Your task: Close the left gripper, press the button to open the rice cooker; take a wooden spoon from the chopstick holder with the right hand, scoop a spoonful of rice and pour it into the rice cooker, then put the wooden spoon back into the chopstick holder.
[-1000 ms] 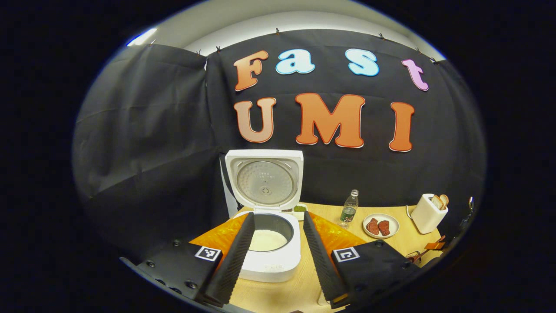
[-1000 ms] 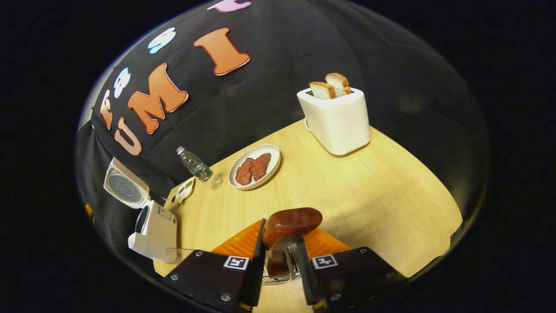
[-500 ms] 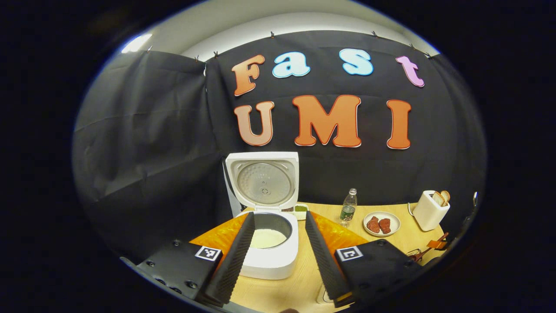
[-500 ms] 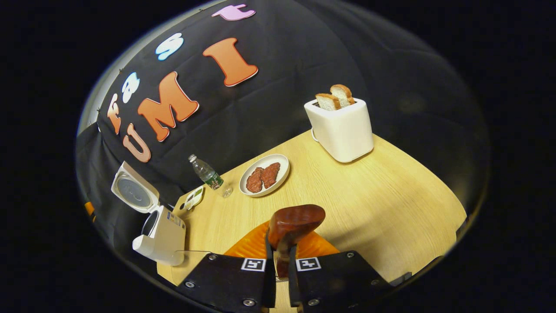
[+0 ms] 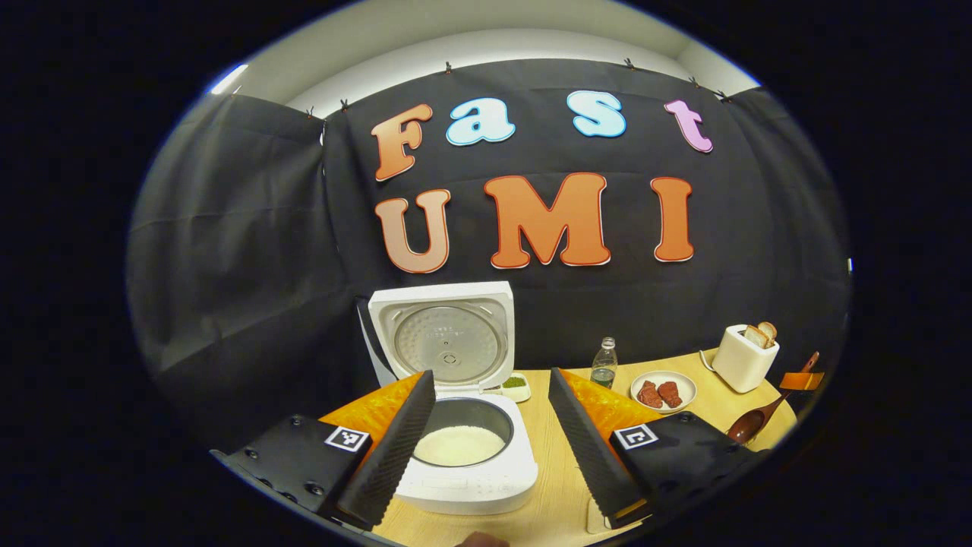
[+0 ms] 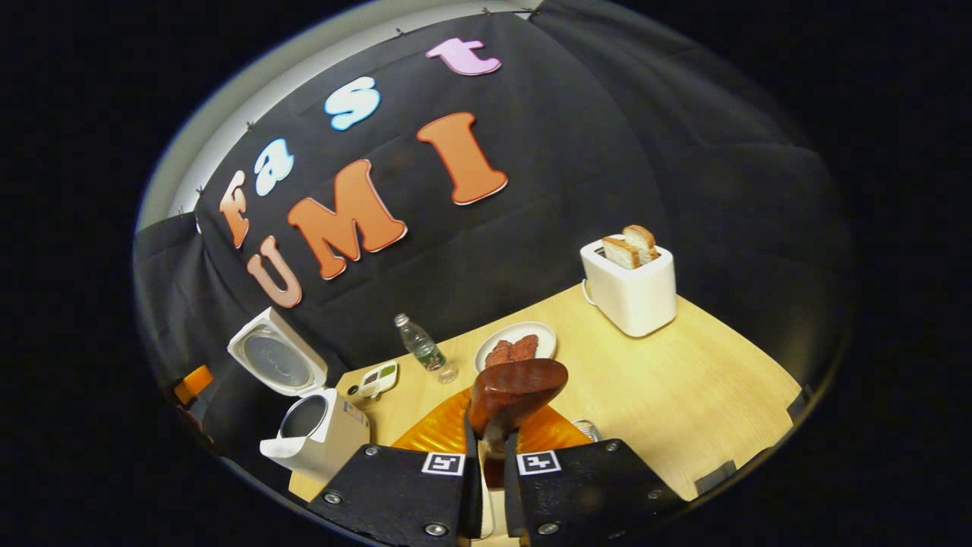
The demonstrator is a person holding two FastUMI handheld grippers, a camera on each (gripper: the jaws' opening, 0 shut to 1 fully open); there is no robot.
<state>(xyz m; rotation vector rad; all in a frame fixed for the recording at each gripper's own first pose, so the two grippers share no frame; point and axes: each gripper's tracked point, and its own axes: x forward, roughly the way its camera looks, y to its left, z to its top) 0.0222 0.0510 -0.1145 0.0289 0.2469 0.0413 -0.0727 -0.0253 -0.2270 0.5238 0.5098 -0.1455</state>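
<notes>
The white rice cooker point(image 5: 463, 475) stands open with its lid point(image 5: 444, 334) upright and white rice in the pot. My left gripper point(image 5: 491, 376) hovers in front of it, open, one finger on each side of the pot and nothing between them. My right gripper point(image 6: 490, 448) is shut on the handle of the dark wooden spoon point(image 6: 516, 387), whose bowl sticks up past the fingertips. In the left gripper view the wooden spoon point(image 5: 748, 424) hangs above the table's right end. A bit of the wire chopstick holder point(image 6: 588, 429) peeks out beside the right finger. The rice cooker point(image 6: 319, 437) lies far left.
On the wooden table point(image 6: 683, 395) stand a water bottle point(image 5: 604, 365), a plate of red meat pieces point(image 5: 662, 391) and a white toaster with bread point(image 5: 744, 355). A small divided dish point(image 5: 516, 386) sits behind the cooker. Black cloth walls close the back.
The right gripper shut on the spoon and rose with it, away from the wire holder. The left gripper stayed open and shifted slightly in front of the cooker.
</notes>
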